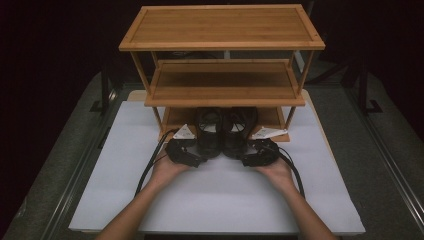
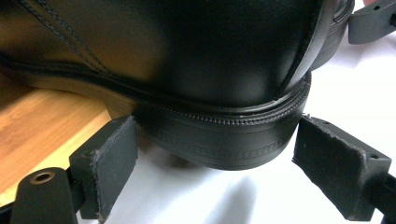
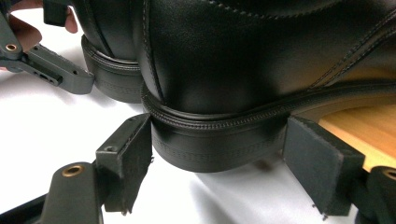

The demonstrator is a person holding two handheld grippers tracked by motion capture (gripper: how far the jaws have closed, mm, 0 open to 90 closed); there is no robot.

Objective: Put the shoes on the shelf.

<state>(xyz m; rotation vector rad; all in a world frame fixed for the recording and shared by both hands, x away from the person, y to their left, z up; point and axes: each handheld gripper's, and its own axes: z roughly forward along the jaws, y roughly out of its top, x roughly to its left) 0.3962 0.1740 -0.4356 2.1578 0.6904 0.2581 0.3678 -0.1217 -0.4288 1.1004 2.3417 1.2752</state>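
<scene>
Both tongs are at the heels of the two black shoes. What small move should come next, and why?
Probably close each pair of tongs on its heel. The left tongs flank the left shoe heel with pads clear of it, and the right tongs do likewise at the right shoe. The heels overhang the rack's bottom shelf, so nothing is gripped yet.

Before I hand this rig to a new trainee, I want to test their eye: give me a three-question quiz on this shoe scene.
1. True or false: the left gripper has its pads clamped on the left shoe.
2. Which shelf of the bamboo rack do the shoe toes sit on: A top, B middle, C bottom?
3. What part of the right shoe sits between the right gripper jaws?

Key: 1 false, a gap shows at each pad. 2 C. 3 the heel.
</scene>
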